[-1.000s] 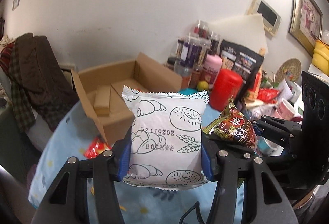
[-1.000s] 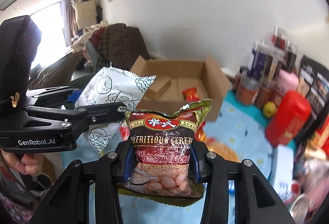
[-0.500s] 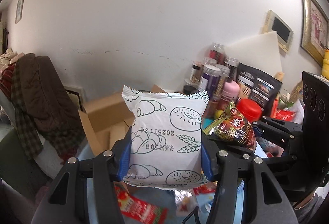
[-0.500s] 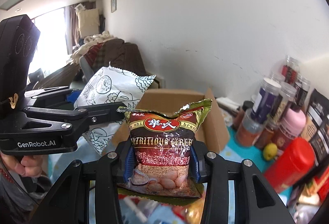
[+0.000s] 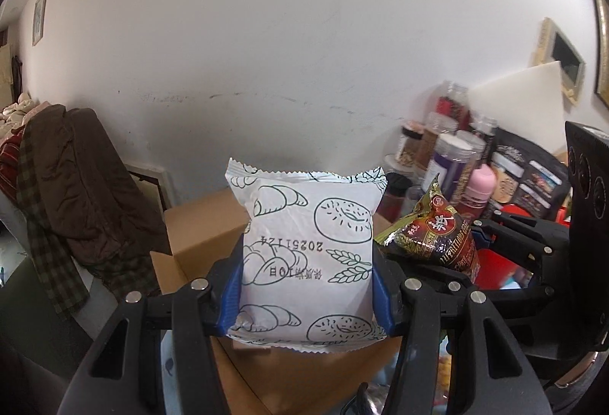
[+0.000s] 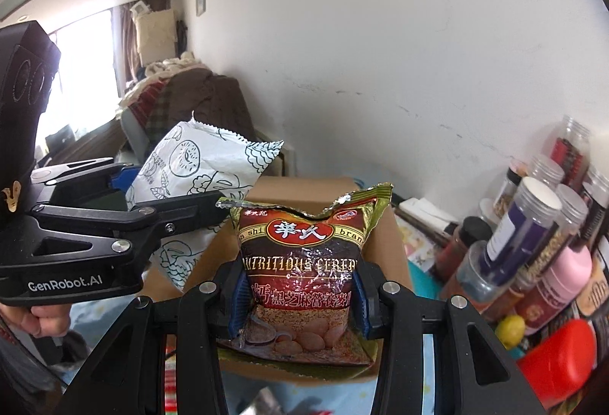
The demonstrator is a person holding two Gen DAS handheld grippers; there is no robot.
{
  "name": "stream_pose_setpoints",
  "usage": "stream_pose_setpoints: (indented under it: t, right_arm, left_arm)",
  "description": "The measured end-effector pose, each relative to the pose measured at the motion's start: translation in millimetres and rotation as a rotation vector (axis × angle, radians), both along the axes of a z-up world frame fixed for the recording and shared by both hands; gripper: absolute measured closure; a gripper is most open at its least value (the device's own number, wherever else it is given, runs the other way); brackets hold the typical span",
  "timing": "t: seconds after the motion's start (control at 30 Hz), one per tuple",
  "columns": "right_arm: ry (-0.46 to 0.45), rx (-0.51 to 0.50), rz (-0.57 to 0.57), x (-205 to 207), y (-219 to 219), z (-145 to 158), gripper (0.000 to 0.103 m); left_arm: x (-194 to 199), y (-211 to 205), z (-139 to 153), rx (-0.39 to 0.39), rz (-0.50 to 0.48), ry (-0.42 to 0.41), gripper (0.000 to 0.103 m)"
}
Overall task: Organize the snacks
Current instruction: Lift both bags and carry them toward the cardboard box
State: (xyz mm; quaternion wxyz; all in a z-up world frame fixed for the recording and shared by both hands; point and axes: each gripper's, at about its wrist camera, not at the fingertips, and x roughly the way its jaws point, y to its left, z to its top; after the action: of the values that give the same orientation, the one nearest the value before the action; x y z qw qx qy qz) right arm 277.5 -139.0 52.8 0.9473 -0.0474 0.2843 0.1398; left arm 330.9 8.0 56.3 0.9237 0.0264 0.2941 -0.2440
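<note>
My left gripper (image 5: 307,291) is shut on a white bread packet (image 5: 307,251) printed with pastry drawings, held upright between the blue pads. In the right wrist view that packet (image 6: 198,167) and the left gripper (image 6: 171,203) appear at the left. My right gripper (image 6: 298,295) is shut on a dark red cereal packet (image 6: 304,262) with a torn green top; in the left wrist view the cereal packet (image 5: 437,236) sits just right of the bread packet. An open cardboard box (image 6: 384,247) lies right behind and below both packets, its inside hidden.
Jars and bottles (image 6: 533,236), a pink bottle (image 5: 481,186), a red canister (image 6: 555,358) and a lemon (image 6: 512,331) crowd the right along the white wall. Dark clothes (image 5: 76,186) hang over a chair at the left. A blue patterned cloth (image 6: 418,274) covers the table.
Both grippers moved toward the cardboard box with their packets still gripped. The box now sits close below them, its inside no longer in sight.
</note>
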Motion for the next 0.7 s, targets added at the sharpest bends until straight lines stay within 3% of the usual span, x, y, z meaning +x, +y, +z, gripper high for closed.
stream_pose_setpoints:
  t: [0.37, 0.7]
  right_arm:
    - [0.105, -0.065, -0.002, 54.0, 7.2, -32.2, 0.06]
    - [0.235, -0.106, 0.002, 83.2, 13.5, -62.6, 0.06]
  left_arm:
    - [53.3, -16.5, -34.8, 0.076, 0.019, 0.095, 0.048]
    - [84.2, -22.9, -71.5, 0.135, 0.047, 0.237, 0.048]
